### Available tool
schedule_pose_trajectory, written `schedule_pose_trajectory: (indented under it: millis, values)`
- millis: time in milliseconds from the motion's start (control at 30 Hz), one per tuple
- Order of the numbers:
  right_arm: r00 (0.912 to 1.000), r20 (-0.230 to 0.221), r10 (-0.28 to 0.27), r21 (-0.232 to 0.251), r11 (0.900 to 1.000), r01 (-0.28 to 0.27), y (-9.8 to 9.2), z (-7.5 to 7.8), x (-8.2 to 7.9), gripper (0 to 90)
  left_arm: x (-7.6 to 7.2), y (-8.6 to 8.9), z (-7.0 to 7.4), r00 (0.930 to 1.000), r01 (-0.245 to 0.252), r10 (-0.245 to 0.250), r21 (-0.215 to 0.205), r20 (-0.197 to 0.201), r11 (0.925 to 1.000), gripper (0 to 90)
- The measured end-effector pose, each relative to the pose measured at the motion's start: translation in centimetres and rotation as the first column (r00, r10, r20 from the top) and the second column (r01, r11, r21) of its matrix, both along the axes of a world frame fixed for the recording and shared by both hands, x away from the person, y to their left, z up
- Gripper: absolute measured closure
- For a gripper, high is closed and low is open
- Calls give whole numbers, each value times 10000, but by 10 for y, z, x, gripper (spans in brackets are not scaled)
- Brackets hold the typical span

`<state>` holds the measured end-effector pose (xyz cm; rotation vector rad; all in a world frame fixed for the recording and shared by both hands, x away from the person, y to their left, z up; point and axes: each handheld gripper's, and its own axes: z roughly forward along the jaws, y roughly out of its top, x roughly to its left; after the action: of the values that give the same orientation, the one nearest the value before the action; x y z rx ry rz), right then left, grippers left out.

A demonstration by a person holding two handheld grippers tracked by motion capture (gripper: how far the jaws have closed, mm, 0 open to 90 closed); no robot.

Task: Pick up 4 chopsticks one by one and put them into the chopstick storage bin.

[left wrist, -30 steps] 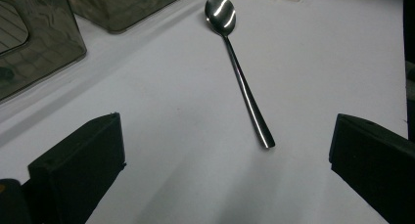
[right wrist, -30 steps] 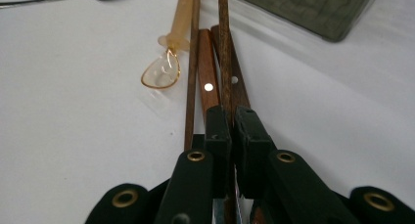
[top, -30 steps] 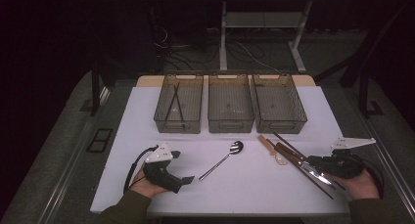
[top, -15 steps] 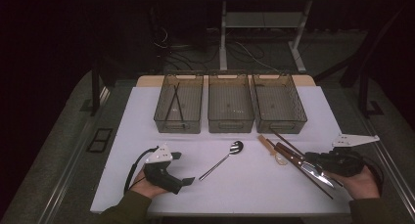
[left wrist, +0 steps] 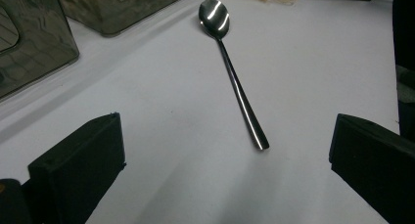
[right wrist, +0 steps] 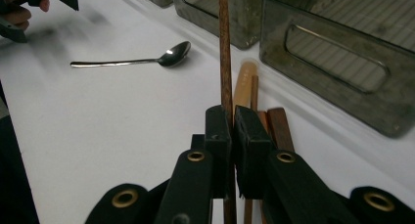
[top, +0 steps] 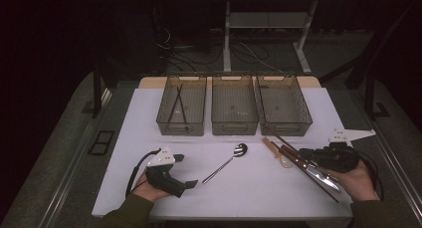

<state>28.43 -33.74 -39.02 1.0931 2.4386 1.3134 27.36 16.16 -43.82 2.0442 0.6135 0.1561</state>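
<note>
Here the right hand-held gripper (right wrist: 234, 128) is clamped on a thin, stiff, light chopstick (right wrist: 225, 48) projecting straight ahead of its jaws; grip mid-shaft, since the smooth stick may pivot.

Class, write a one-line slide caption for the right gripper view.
Right gripper clamps a brown chopstick, spoon lying beyond.
</note>
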Motion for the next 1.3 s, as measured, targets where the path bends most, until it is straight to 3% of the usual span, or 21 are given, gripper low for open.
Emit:
schedule_pose_trajectory:
  millis: [400,800,1300]
  values:
    - [9995,-33,300,95,9995,-300,35,6,12,852,-1,0,1,10000,-30,31,-93,49,10000,0]
    - [9975,204,683,137,9976,-685,67,9,24,852,-2,-1,1,10000,-62,62,-156,11,9999,0]
    - [9988,148,467,-62,9989,-467,102,18,49,852,-2,-1,1,10000,47,-47,-102,55,9999,0]
